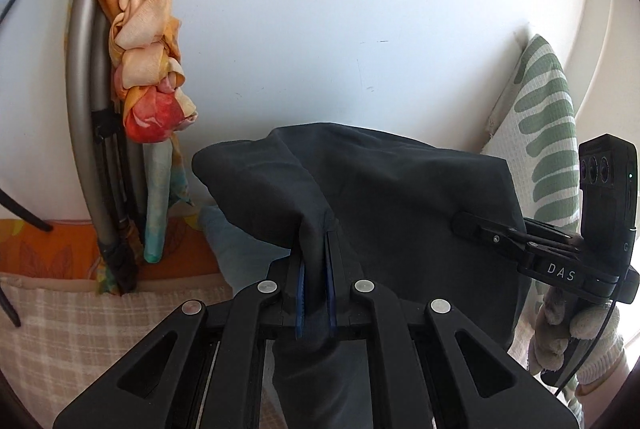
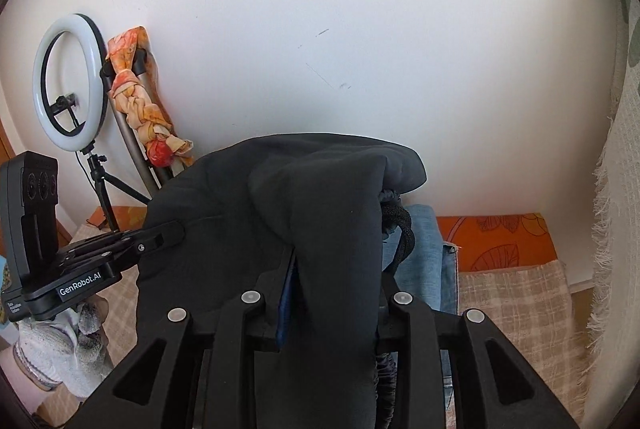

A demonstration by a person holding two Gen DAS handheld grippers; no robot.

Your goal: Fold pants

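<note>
Dark, nearly black pants (image 1: 400, 189) hang bunched in the air between both grippers, in front of a white wall. In the left wrist view my left gripper (image 1: 318, 249) is shut on a narrow fold of the cloth, which is pinched between its blue pads. My right gripper (image 1: 468, 223) reaches into the pants' right edge, held by a gloved hand (image 1: 576, 333). In the right wrist view my right gripper (image 2: 336, 261) is clamped on a thick fold of the pants (image 2: 280, 189), and a black drawstring (image 2: 400, 229) dangles beside it. The left gripper (image 2: 172, 231) bites the pants' left edge.
Folded blue denim (image 2: 432, 257) lies below the pants on a checked cloth (image 2: 512, 301) over an orange leaf-print cover (image 2: 500, 233). A ring light on a tripod (image 2: 68, 81) and a folded metal frame with knotted orange cloth (image 1: 148, 49) stand at the left. A green-patterned cushion (image 1: 540, 133) leans at the right.
</note>
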